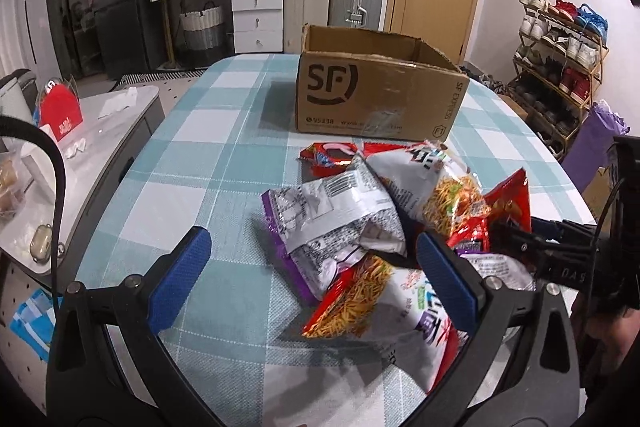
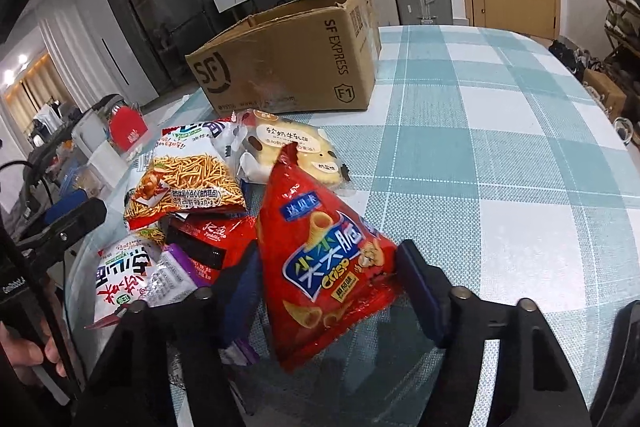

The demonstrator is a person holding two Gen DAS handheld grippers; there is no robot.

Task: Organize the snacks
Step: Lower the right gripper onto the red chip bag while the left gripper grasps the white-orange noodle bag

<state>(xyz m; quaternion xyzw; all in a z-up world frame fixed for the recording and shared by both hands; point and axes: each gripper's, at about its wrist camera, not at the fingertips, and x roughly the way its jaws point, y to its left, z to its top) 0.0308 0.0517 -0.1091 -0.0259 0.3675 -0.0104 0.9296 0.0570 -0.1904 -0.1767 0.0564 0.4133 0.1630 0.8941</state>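
Right gripper (image 2: 328, 277) jaws clamped on red crisp bag (image 2: 320, 259), lower centre; left gripper (image 1: 312, 267) jaws wide, empty.

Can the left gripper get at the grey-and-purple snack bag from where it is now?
Probably yes. The left gripper is open and the grey-and-purple bag lies just ahead between its fingers, on top of the pile. The right gripper is busy with the red crisp bag off to the side.

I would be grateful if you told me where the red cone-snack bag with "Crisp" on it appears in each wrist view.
Left wrist: red cone-snack bag at the pile's right edge, only its top showing.
Right wrist: low centre, between the right gripper pads.
Shared landmark: the SF cardboard box behind the pile.
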